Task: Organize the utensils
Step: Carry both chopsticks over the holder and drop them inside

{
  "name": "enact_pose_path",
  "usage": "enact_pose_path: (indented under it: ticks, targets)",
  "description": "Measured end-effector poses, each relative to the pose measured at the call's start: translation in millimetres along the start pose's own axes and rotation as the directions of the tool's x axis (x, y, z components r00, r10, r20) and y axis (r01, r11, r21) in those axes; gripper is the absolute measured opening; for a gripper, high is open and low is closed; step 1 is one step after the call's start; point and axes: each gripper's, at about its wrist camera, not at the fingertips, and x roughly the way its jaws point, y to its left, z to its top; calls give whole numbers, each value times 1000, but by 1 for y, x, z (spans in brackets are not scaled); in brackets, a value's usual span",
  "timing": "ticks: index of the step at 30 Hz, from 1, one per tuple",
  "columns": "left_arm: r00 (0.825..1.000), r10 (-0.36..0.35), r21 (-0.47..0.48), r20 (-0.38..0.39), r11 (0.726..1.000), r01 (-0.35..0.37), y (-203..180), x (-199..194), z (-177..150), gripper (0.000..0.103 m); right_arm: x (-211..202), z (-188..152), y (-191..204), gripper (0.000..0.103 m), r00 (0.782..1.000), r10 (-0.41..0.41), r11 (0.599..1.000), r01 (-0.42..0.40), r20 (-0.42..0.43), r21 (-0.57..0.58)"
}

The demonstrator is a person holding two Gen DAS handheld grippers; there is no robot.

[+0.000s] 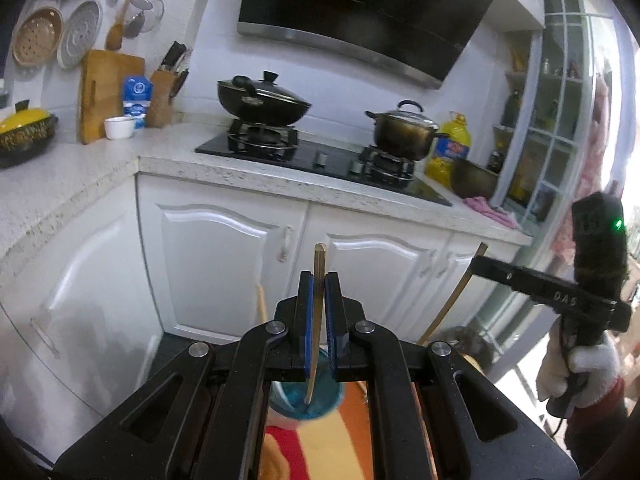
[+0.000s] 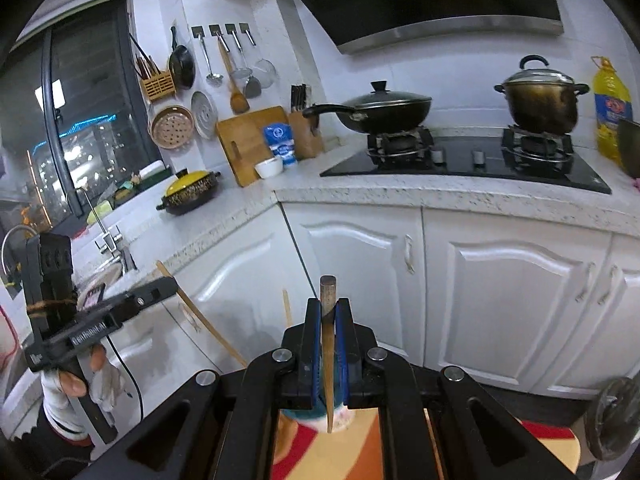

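Note:
My left gripper point(image 1: 319, 280) is shut on a wooden chopstick point(image 1: 318, 300) held upright, its lower tip over the mouth of a blue cup point(image 1: 306, 402) below. My right gripper point(image 2: 328, 306) is shut on a darker chopstick point(image 2: 328, 344) held upright, its tip just above the same cup point(image 2: 316, 414). Another chopstick point(image 1: 261, 304) sticks up from the cup at the left; it also shows in the right wrist view point(image 2: 287, 308). The right gripper shows in the left wrist view point(image 1: 486, 258) holding its chopstick point(image 1: 452, 300); the left gripper shows in the right wrist view point(image 2: 170, 284).
The cup stands on a red, orange and yellow surface point(image 2: 360, 448). White cabinets point(image 1: 224, 248) and a speckled counter point(image 1: 280, 172) stand ahead, with a wok point(image 1: 260, 100), a pot point(image 1: 404, 130) and an oil bottle point(image 1: 450, 148) on the hob. A sink tap point(image 2: 106, 236) is at the left.

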Motion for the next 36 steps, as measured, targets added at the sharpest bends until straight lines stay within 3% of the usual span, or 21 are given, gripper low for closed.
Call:
enact_pose_path:
  ticks: [6,13,18,23,26,27,29,30,32,36]
  targets:
    - [997,61,17,-43,998,-61,11,31,-9,4,48,4,2,7,1000,10,1000,-10,-27,5]
    - [987,97,-1,-125,995,-97,22,69,-38,4,100,-25,-21,7,993,22,997,-13,-117,74]
    - [979,105,-18,-175,994,-110,26,90,-56,4,121,-50,-44,7,983,20,990,5,-180,140]
    - [976,116,-28,-184,992,-123,26,95,-63,4,119,-58,-62,7,984,29,976,11,-178,220]
    - [976,115,-26,-186,992,-122,24,94,-62,4,114,-63,-67,23,984,34,970,10,-177,241]
    - [976,120,-23,-184,992,-126,23,92,-62,5,112,-64,-67,24,984,32,971,12,-177,239]
    - [976,119,-23,-181,992,-125,21,89,-63,12,108,-68,-66,24,982,35,972,9,-183,233]
    - [977,116,-28,-179,992,-123,21,87,-63,23,107,-70,-66,24,981,37,973,8,-188,232]
    - [979,107,-41,-173,992,-116,19,82,-63,34,103,-76,-64,24,980,40,975,5,-195,224]
    - [980,118,-36,-162,991,-125,13,73,-67,41,96,-87,-58,24,977,21,981,20,-212,191]
